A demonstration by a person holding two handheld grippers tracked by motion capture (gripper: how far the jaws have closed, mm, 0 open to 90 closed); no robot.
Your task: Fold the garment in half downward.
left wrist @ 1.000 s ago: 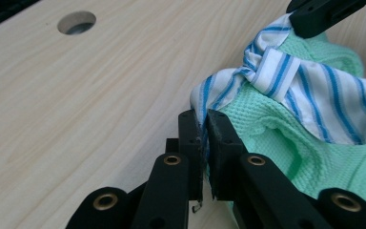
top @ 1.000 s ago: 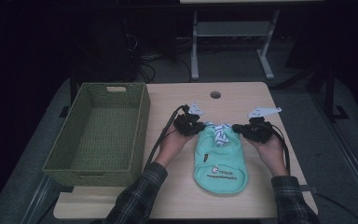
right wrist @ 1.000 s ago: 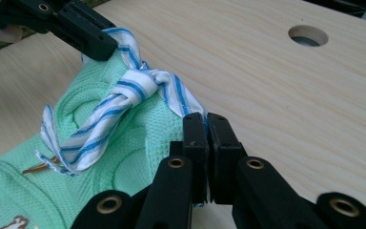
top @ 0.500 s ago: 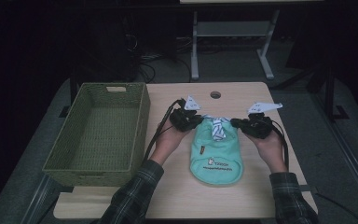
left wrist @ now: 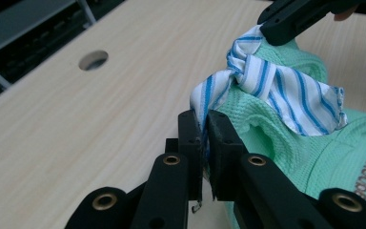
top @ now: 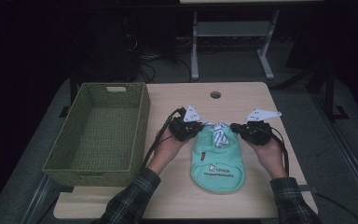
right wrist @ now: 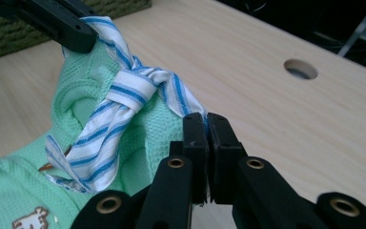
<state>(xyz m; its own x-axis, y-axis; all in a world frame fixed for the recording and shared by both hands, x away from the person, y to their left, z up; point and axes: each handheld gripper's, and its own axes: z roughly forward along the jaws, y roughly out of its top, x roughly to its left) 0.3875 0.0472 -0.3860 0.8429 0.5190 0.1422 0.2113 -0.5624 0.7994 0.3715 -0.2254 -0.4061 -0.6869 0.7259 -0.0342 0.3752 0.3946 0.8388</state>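
Here, left tool (left wrist: 204,129) and right tool (right wrist: 205,131) each clamped on striped collar (top: 219,132) of green shirt (top: 216,161), tabletop (top: 242,100).

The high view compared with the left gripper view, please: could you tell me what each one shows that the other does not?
High view alone: the green woven basket, both forearms in plaid sleeves, and the whole green garment.

Left gripper view alone: the left tool shut on the striped collar, and the weave of the fabric up close.

Both: the garment, its blue-and-white striped tie, the right tool, the wooden table and its round hole.
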